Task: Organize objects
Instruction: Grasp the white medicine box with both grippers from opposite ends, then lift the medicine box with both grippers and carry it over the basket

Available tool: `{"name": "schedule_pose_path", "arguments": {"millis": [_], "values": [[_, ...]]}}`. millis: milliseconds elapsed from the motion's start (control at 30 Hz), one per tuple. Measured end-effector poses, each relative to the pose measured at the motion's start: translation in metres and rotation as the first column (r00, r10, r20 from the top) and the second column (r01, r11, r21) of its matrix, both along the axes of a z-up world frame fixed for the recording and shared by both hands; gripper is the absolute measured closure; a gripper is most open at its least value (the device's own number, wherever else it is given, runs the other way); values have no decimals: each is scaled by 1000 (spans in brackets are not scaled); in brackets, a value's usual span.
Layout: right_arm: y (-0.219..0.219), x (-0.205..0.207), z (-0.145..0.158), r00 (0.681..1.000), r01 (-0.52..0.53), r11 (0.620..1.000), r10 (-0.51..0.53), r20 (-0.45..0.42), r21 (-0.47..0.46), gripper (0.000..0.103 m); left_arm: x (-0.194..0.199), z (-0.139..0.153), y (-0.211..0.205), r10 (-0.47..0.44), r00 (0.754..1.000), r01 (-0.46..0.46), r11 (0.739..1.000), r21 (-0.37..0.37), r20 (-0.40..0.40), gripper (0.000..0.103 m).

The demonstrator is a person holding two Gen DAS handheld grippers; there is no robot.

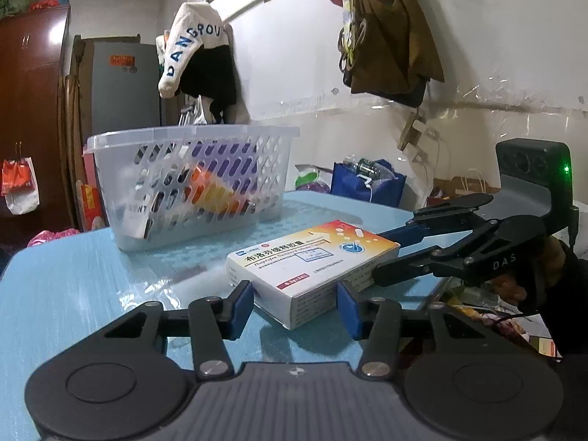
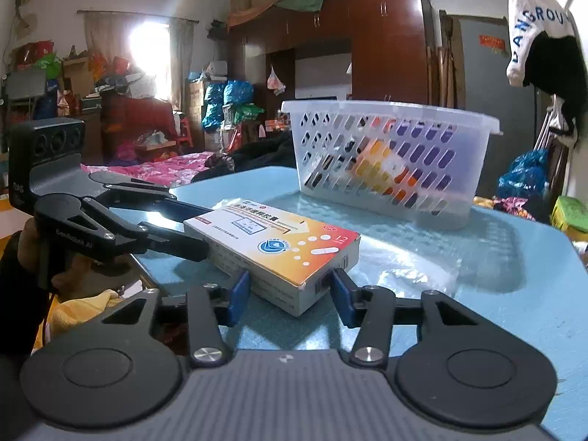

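The basket's [image 1: 194, 180] contents blur behind its perforated wall; only orange and purple packs show, uncountable. One box [image 1: 312, 272] lies on the tabletop [image 1: 73, 294] near its front edge. Two grippers: the left gripper [image 1: 296, 305] clamps one end, the right gripper [image 2: 290, 294] the opposite end, both narrowed onto it.

I read "Ibuprofen Sustained Release Capsules" + Chinese chars on medicine box [image 1: 312, 261], "12" at its corner. "DAS" on right gripper [image 1: 382, 257]; "GenRobot.AI" on left gripper [image 2: 194, 235]. "DANGROU" on hanging white sleeve [image 1: 187, 44]. "NT" on box in basket [image 1: 191, 180].
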State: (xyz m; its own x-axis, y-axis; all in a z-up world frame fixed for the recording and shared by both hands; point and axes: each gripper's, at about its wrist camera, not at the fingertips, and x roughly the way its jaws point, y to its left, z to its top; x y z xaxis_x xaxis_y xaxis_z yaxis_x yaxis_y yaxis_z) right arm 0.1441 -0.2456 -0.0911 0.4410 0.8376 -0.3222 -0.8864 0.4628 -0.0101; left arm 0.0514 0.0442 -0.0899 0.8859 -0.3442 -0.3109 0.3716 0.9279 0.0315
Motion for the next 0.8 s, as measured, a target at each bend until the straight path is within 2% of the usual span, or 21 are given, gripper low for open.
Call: {"name": "schedule_pose_path", "arguments": {"millis": [367, 800], "values": [[-10, -5, 18, 999, 11, 999, -13, 40, 48, 57, -14, 16, -12, 15, 994, -16, 1000, 15, 105, 51], [-8, -13, 56, 984, 30, 995, -46, 173, 95, 57, -26, 53, -18, 13, 972, -19, 1000, 25, 234, 51]]}}
